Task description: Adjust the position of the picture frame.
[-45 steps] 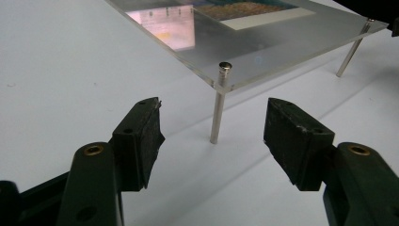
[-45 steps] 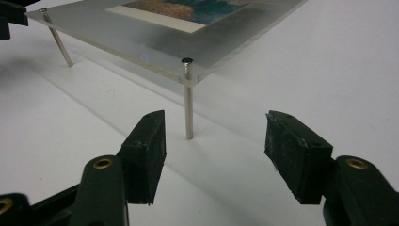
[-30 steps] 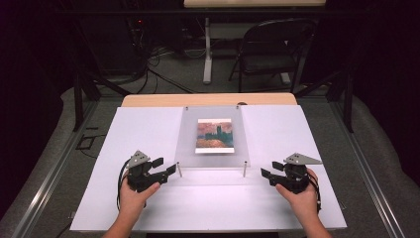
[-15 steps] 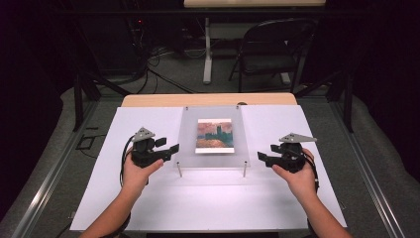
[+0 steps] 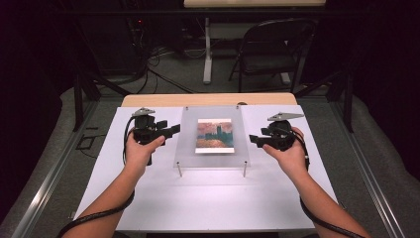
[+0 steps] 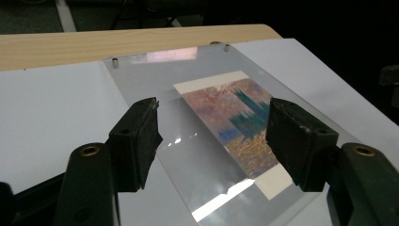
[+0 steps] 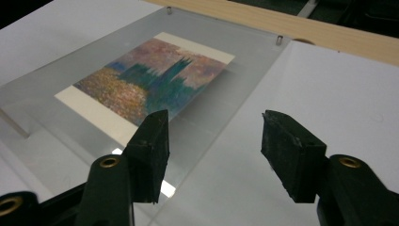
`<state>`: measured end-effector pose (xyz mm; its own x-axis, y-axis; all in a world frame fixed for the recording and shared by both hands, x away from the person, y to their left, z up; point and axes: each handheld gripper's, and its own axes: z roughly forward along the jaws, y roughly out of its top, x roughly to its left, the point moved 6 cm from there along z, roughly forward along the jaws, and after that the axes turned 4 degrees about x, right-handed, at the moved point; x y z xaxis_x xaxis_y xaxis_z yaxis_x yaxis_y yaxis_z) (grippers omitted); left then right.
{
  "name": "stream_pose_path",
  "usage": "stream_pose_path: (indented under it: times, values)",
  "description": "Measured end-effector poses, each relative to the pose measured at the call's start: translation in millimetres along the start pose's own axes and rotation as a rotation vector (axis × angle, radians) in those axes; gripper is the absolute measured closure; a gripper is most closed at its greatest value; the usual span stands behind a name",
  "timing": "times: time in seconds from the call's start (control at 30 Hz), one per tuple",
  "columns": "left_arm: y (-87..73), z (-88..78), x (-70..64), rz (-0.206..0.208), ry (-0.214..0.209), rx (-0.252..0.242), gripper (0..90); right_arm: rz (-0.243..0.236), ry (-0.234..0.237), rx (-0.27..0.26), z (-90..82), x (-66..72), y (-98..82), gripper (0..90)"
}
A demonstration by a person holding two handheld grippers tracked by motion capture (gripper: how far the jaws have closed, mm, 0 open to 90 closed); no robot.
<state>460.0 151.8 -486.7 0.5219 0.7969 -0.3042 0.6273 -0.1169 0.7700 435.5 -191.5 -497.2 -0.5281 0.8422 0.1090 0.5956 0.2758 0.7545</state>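
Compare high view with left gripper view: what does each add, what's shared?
High view adds: the left claw and right claw flanking the clear plate, two front posts and a chair beyond the table. Left gripper view adds: its own jaws close up, open and empty, and a glare strip on the plate. Shared: the plate, the painted print, the white table cover and the wooden edge.

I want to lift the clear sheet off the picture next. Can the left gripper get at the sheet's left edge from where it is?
Probably yes. The left gripper hangs just beside the clear sheet, jaws open with nothing between them and pointing at it. No object lies between gripper and edge. The picture sits under the sheet's middle, away from that edge.
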Motion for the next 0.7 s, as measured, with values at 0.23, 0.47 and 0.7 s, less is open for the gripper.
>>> stream_pose_path:
  times: [0.23, 0.47, 0.7]
  values:
    - [12.1, 4.3, 9.6, 0.007, 0.028, -0.005, 35.1, 0.008, -0.007, -0.020, 14.5, -2.0, 21.3, 41.0]
    - [17.7, 14.2, 20.3, 0.016, 0.062, 0.015, 35.2, 0.028, -0.001, -0.034, 31.2, -7.1, 35.8, 42.2]
    - [25.8, 27.1, 26.2, 0.005, 0.072, 0.018, 35.4, 0.051, 0.007, -0.047, 44.5, -10.6, 49.0, 43.6]
